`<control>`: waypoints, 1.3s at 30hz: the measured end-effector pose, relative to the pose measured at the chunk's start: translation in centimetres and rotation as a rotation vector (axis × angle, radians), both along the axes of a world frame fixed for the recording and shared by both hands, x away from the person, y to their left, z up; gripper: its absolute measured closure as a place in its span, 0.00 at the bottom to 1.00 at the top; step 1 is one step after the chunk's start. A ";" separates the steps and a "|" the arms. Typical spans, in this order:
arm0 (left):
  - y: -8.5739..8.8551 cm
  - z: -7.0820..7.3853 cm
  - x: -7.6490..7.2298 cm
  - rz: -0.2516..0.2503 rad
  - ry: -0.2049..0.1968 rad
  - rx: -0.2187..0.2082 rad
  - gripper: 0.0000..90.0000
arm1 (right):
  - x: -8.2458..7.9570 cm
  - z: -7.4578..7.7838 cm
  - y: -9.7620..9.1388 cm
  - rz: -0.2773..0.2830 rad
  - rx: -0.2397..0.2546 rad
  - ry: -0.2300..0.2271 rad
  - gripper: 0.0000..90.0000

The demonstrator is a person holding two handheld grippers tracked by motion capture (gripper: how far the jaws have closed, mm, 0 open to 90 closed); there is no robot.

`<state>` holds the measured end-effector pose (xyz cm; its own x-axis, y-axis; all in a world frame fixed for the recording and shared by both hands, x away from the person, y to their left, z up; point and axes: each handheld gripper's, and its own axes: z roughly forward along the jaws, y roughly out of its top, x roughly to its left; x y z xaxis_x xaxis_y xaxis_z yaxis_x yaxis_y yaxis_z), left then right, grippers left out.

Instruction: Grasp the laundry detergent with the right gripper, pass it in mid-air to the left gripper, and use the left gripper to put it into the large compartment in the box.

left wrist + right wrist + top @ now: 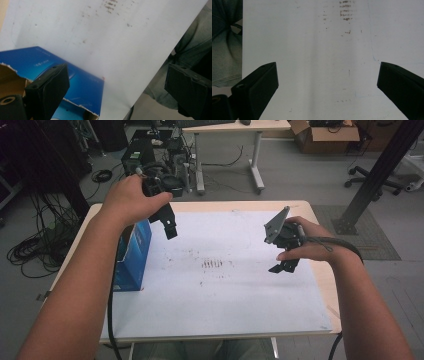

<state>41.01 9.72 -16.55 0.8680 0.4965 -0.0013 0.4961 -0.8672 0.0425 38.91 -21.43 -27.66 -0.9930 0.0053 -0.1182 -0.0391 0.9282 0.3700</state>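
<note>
One torn-open blue cardboard box (134, 254) stands on the white, brown-smudged sheet (220, 290) covering the pale wooden desk (322, 270), just below and beside the left gripper (167, 222), whose two black fingers (47, 87) are spread wide and hold nothing. The right gripper (284, 266), well apart from the box, hovers over bare sheet with its two fingers (259, 87) equally wide and empty. The left gripper view adds the box's ragged brown inner edge (10, 80) beside its near finger.

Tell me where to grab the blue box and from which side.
Take the blue box by its upper wall near the torn open top, coming down from above with the left tongs. It stands upright at the table's left edge with its top open, so one jaw can probably slip inside, one outside.
</note>
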 end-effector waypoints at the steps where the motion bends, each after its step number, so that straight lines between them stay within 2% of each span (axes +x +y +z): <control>1: -0.3 -0.2 0.0 -0.012 0.007 0.009 0.07 | 0.1 0.0 0.0 0.000 -0.006 0.003 0.04; 3: -0.8 -0.6 -0.1 -0.031 0.005 0.027 0.07 | 0.2 0.1 0.0 -0.003 -0.020 0.009 0.04; 6: -1.3 -1.0 -0.2 -0.065 0.008 0.023 0.07 | 0.4 0.1 -0.2 -0.011 -0.029 0.015 0.04; 14: -1.5 -2.5 -0.8 -0.111 0.026 -0.011 0.07 | 0.7 -0.4 -0.3 -0.029 -0.050 0.036 0.04; 17: -1.5 -2.8 -0.8 -0.118 0.025 -0.001 0.07 | 0.8 -0.5 -0.1 -0.024 -0.062 0.041 0.04; 19: -1.6 -3.1 -0.8 -0.122 0.024 0.010 0.07 | 0.8 -0.4 0.1 -0.020 -0.062 0.039 0.04; 21: -1.8 -3.2 -0.6 -0.111 0.040 0.021 0.07 | 0.9 -0.3 0.2 -0.015 -0.062 0.034 0.04; 31: -2.5 -4.1 0.6 -0.105 0.061 0.012 0.07 | 1.1 0.0 -0.1 -0.017 -0.046 0.022 0.04; 39: -2.0 -4.0 0.9 -0.084 0.055 0.010 0.07 | 1.3 0.0 0.0 -0.018 -0.046 0.019 0.04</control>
<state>41.86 7.68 -20.56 0.9053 0.4223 -0.0455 0.4231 -0.9060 0.0085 40.18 -21.39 -27.63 -0.9948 0.0187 -0.1003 -0.0153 0.9447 0.3277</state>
